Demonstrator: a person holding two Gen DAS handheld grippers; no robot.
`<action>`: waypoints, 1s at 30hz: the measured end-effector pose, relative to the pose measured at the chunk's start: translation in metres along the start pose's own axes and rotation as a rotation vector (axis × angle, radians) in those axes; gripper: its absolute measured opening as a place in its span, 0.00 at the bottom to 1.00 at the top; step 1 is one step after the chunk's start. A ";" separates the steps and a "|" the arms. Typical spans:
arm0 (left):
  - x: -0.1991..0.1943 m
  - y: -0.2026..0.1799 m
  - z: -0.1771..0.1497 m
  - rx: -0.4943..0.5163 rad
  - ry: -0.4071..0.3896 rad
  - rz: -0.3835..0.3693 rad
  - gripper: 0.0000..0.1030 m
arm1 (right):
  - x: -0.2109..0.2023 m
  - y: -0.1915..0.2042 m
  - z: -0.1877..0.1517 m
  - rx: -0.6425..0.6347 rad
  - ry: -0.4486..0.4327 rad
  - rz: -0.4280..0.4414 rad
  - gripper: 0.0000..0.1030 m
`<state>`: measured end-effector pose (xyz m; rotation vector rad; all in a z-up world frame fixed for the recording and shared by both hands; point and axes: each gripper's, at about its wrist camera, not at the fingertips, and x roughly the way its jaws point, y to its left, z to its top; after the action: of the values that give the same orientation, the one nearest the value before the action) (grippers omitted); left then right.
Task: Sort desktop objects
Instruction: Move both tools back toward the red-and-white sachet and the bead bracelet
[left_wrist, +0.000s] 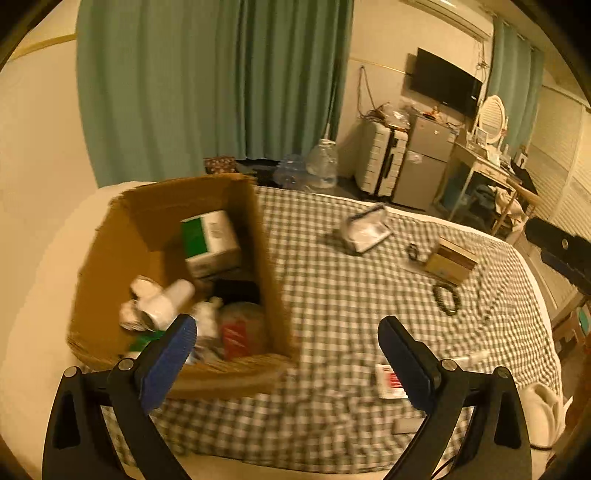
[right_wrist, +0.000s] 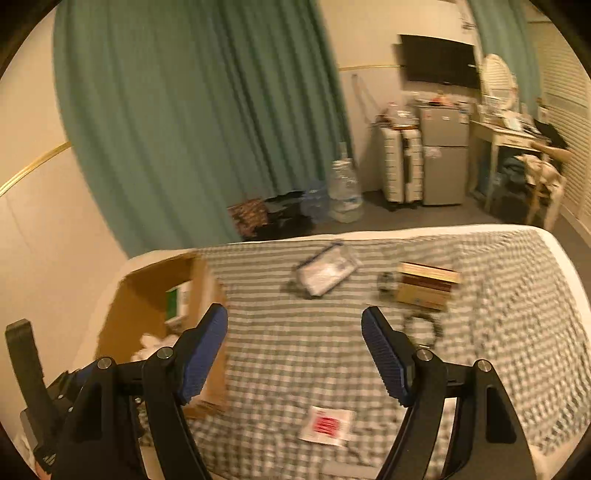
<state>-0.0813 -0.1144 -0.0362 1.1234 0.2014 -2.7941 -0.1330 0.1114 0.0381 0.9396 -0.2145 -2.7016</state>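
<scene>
An open cardboard box stands at the left of a checked cloth; it holds a green and white carton, white bottles and a red packet. My left gripper is open and empty, just right of the box's near corner. My right gripper is open and empty above the cloth, with the box to its left. On the cloth lie a clear pouch, a brown book-like box, a dark bead bracelet and a red and white sachet.
The cloth covers a white surface with a rounded right edge. Behind it are green curtains, water jugs, a suitcase, a small fridge and a desk.
</scene>
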 end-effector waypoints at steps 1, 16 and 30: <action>0.001 -0.011 -0.003 0.003 0.001 0.001 1.00 | -0.003 -0.010 -0.004 0.006 0.002 -0.007 0.73; 0.090 -0.142 -0.083 0.133 0.191 0.006 1.00 | 0.037 -0.134 -0.056 0.108 0.109 -0.119 0.73; 0.167 -0.137 -0.113 0.168 0.383 -0.076 0.63 | 0.128 -0.169 -0.064 0.156 0.225 -0.122 0.73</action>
<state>-0.1467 0.0291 -0.2222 1.7204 0.0435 -2.6717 -0.2243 0.2303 -0.1251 1.3327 -0.3354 -2.6883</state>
